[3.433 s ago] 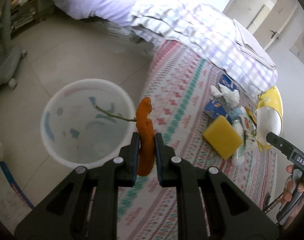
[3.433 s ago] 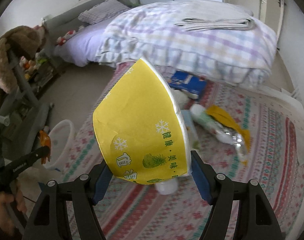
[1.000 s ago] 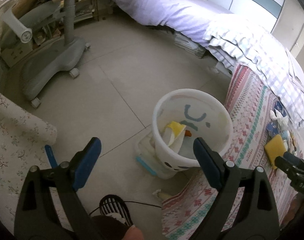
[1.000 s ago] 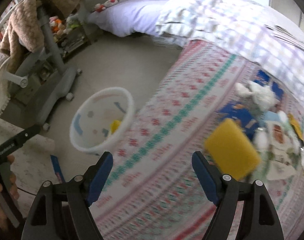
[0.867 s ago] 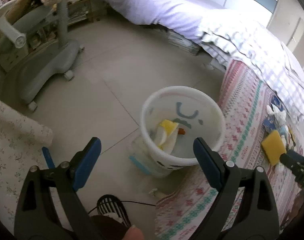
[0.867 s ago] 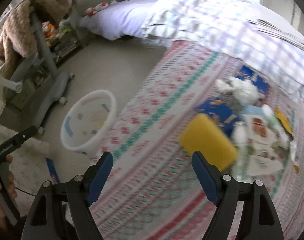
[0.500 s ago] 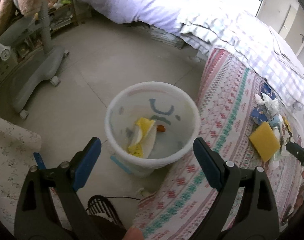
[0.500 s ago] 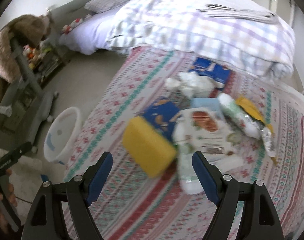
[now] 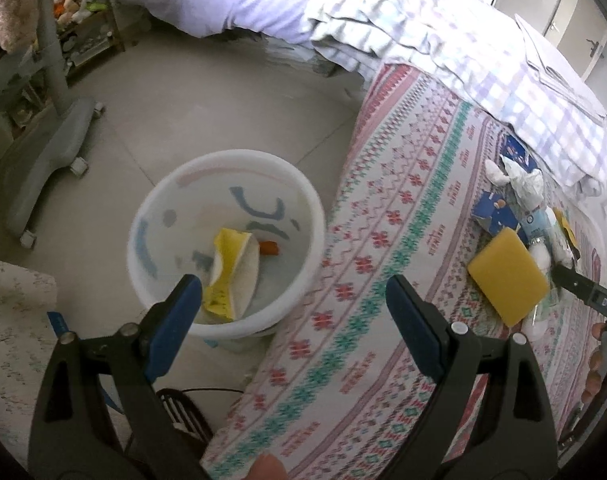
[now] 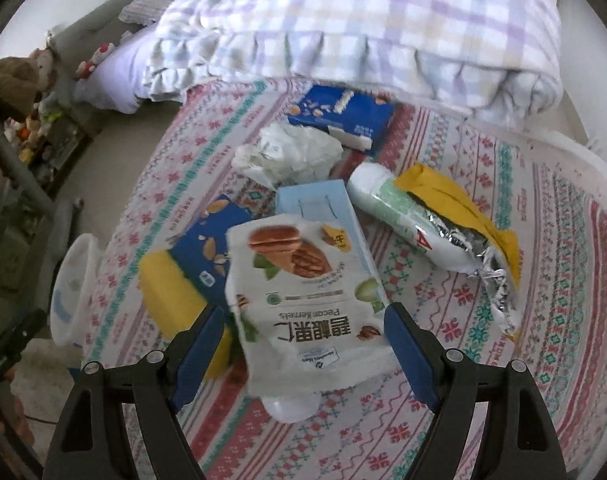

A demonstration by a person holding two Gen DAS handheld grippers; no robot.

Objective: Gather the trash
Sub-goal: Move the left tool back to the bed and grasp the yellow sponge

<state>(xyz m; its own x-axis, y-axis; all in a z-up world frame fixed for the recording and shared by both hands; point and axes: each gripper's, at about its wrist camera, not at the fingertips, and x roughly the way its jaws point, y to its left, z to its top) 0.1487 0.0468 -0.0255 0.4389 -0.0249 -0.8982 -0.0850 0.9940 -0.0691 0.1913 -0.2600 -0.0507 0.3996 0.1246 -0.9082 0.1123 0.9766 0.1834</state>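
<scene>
Lower centre of the right view, right hand-held gripper (image 10: 303, 344) wide open, empty, straddles pouch (image 10: 303, 304); pouch's long axis runs away from it.

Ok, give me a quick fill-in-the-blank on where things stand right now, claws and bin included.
1. Both the left claw and the right claw are ____.
2. The crumpled yellow bowl lies inside the white ____.
3. The right claw hovers over the white pecan pouch, which partly covers a light ____ box.
4. The yellow sponge rests on the patterned ____.

Missing words: open; bin; blue; mat
</scene>
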